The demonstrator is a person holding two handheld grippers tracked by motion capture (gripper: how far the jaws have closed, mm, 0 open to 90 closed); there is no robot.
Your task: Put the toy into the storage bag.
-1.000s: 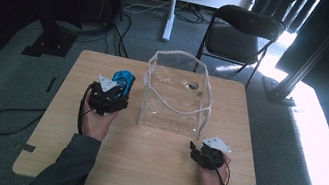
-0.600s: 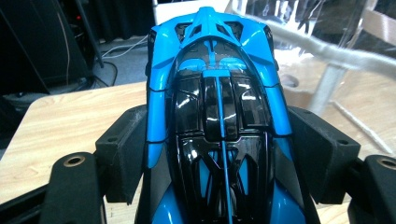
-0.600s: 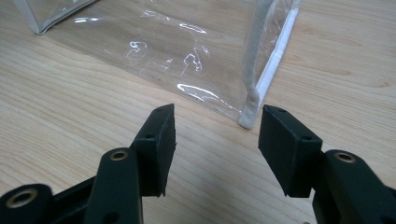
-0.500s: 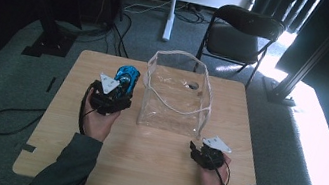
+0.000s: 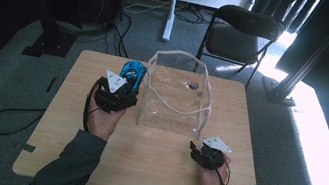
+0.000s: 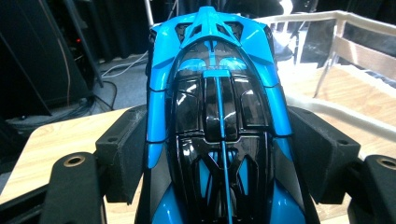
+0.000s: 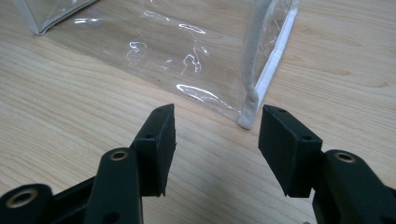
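Both jaws of my left gripper (image 6: pixel 219 163) are clamping the blue toy car (image 6: pixel 219 116) across its hard, glossy flanks — light but slippery — just left of the clear bag (image 5: pixel 177 94). My right gripper (image 7: pixel 215 140) is idling half-open and empty near the bag's corner.

Wooden table (image 5: pixel 150 166), clear pouch (image 5: pixel 176 99) on it

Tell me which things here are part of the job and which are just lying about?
In use: blue toy car, held in the left gripper; clear plastic bag; open right gripper.
Lying about: folding chair, floor cables.
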